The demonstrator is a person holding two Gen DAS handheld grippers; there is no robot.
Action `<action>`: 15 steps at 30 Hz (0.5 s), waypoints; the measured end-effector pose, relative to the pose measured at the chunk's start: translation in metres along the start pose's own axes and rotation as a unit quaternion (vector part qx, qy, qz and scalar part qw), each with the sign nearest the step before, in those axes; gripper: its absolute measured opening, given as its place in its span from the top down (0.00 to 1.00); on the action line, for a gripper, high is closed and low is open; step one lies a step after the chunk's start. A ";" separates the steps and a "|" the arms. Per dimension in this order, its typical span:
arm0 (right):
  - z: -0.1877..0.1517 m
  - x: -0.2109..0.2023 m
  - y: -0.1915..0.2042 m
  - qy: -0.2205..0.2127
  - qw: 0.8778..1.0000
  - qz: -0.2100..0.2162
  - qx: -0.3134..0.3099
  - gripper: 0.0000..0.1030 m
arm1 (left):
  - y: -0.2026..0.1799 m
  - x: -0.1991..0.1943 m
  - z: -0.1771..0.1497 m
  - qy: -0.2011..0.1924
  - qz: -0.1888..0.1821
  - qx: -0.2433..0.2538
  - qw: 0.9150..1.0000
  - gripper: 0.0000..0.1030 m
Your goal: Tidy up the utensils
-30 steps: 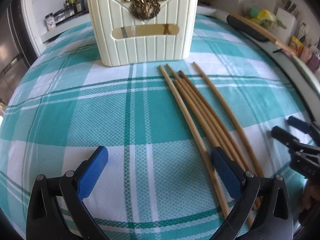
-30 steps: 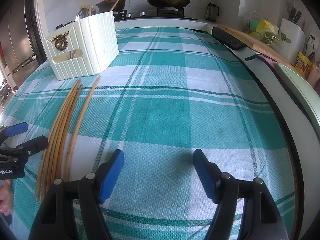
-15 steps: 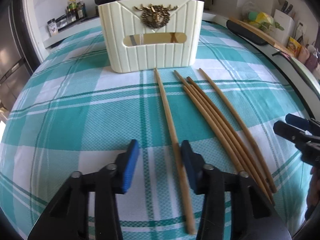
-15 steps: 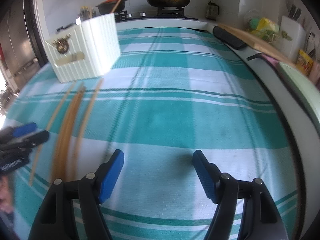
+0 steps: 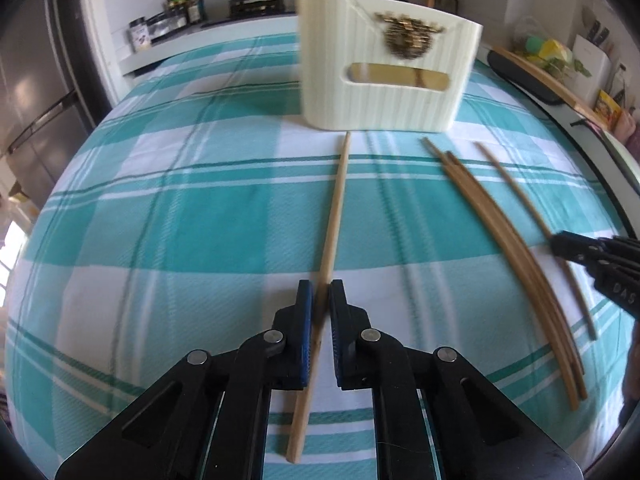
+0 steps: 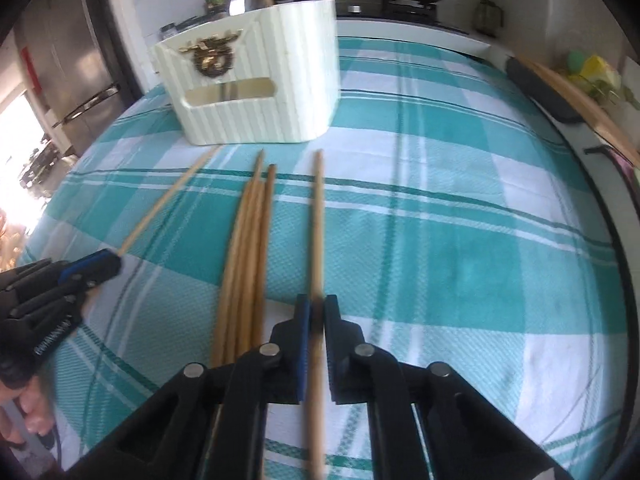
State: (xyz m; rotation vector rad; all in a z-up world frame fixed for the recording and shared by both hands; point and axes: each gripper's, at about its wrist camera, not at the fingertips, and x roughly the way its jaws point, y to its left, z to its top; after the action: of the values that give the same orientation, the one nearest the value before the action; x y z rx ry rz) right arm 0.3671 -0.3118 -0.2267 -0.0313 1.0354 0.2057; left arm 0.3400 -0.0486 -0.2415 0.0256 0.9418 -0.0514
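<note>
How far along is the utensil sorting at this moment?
Early. Done: some utensils already stand in the cream holder. In hand: the left hand-held gripper is shut on one chopstick, the right hand-held gripper on another. Left: both held sticks and the chopstick bundle on the checked cloth.

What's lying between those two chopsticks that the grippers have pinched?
A bundle of loose chopsticks on the cloth, clearest in the right wrist view.

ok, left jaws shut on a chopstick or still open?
Shut on it: the left gripper has both blue jaws pressed against a single chopstick, apart from the bundle.
</note>
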 end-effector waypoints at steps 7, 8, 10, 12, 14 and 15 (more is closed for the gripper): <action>-0.028 -0.023 -0.033 -0.013 0.997 -0.082 0.007 0.92 | 0.049 -0.005 -0.006 0.010 -0.006 -0.042 0.999 0.89; -0.030 -0.027 -0.036 -0.018 0.997 -0.080 0.008 0.89 | 0.049 -0.004 -0.006 0.010 -0.017 -0.044 0.999 0.84; -0.033 -0.029 -0.041 -0.023 0.997 -0.071 0.012 0.61 | 0.049 -0.005 -0.005 0.010 -0.032 -0.043 0.999 0.51; -0.036 -0.031 -0.042 -0.028 0.997 -0.073 0.014 0.39 | 0.046 -0.003 -0.003 0.010 -0.018 -0.032 0.999 0.31; -0.038 -0.027 -0.043 -0.024 0.997 -0.072 0.012 0.39 | 0.043 0.001 -0.003 0.021 -0.016 -0.017 0.999 0.27; -0.038 -0.024 -0.043 -0.023 0.997 -0.067 0.015 0.39 | 0.039 0.003 -0.003 0.020 -0.008 0.000 1.000 0.23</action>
State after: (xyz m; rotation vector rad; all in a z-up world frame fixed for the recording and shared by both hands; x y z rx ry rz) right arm 0.3306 -0.3629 -0.2284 -0.0685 0.9855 0.0683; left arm 0.3417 -0.0094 -0.2452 0.0196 0.9820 -0.0658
